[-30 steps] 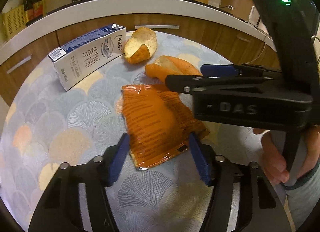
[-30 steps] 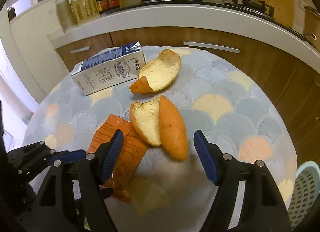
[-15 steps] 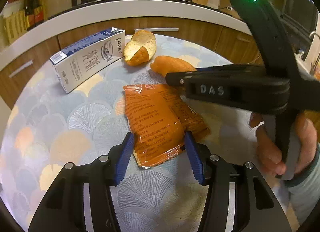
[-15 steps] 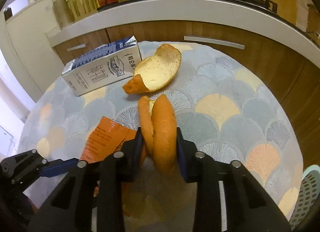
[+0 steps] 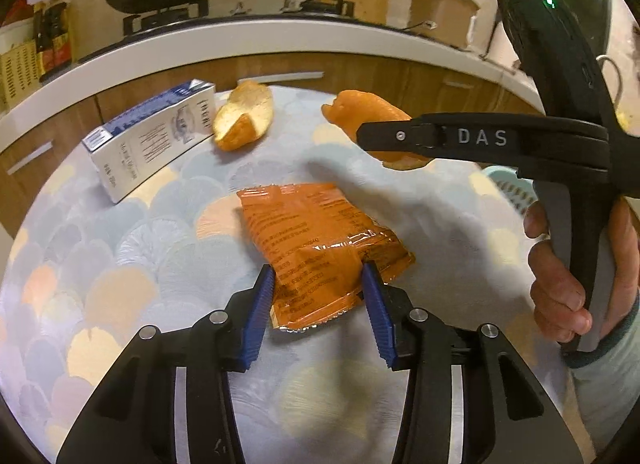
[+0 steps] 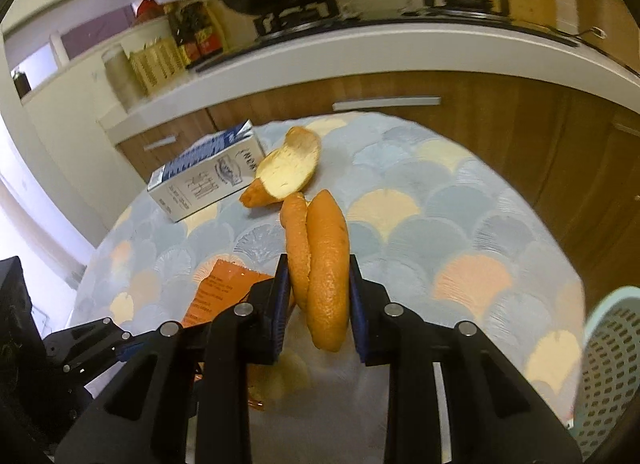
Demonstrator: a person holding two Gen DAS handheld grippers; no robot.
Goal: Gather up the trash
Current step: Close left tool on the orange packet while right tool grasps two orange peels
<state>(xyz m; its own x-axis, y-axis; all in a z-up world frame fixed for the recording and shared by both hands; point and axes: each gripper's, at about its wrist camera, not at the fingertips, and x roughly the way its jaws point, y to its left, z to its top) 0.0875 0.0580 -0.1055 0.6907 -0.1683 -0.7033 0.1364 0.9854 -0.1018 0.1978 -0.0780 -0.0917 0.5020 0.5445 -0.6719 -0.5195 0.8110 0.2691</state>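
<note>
Four pieces of trash in sight: two orange peels, one orange wrapper [image 5: 320, 240], one milk carton [image 5: 154, 136]. Right gripper [image 6: 316, 296] pinches the folded peel [image 6: 322, 264] between both blue pads, raised clear of the round table [image 6: 460, 224]. Left gripper [image 5: 318, 304] has its pads pressed against either side of the wrapper's near end (foil creased between them); the wrapper lies flat at mid-table. The second peel [image 5: 244, 120] rests just beside the carton's end, both near the far edge, by the wooden cabinets [image 6: 500, 112]. One perforated pale-green basket [image 6: 612, 364] sits past the table's right edge, below the tabletop. The cloth is bare on the right side between the held peel and the basket.
</note>
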